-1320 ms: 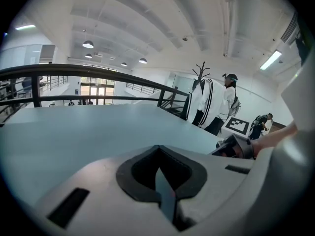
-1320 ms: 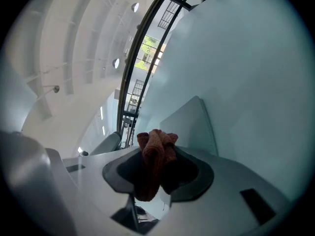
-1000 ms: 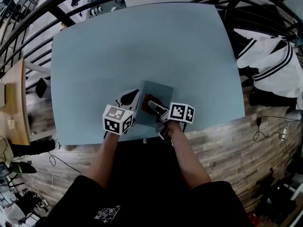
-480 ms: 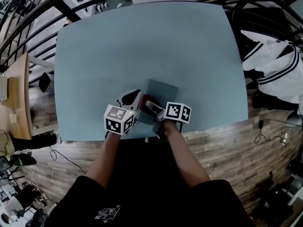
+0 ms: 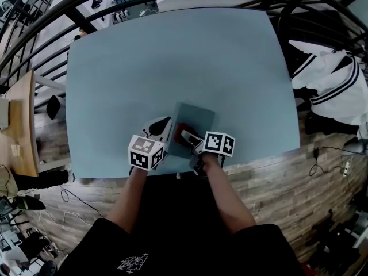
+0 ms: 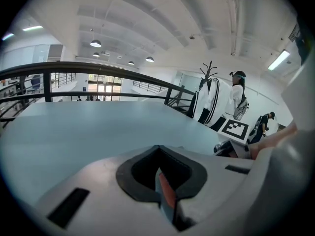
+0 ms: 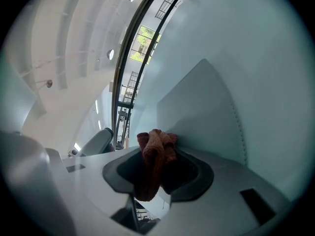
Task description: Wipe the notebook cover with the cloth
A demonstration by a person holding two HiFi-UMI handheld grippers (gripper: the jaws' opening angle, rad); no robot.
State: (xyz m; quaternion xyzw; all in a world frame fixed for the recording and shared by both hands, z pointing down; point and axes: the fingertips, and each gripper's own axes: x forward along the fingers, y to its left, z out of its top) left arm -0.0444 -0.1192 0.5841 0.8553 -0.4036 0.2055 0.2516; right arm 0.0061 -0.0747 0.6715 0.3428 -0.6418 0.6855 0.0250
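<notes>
The notebook [image 5: 198, 115] lies flat on the light blue table [image 5: 172, 56], near the table's edge on the person's side, with its grey-blue cover up. The left gripper [image 5: 163, 130] is at the left edge of the notebook. In the left gripper view its jaws are closed together on a thin edge [image 6: 165, 193], grey-blue on one side and reddish on the other, which appears to be the edge of the notebook. The right gripper [image 5: 187, 135] is over the near part of the notebook, and its jaws are clamped on the red cloth [image 5: 183, 128]. In the right gripper view the cloth [image 7: 156, 149] stands bunched between the jaws and the cover of the notebook [image 7: 206, 107] is seen just beyond it. From the head view the cloth seems to be on the cover, but I cannot tell surely that it touches. Well apart from the notebook, past the table's right edge, hangs a white jacket with black stripes [image 5: 330, 79].
</notes>
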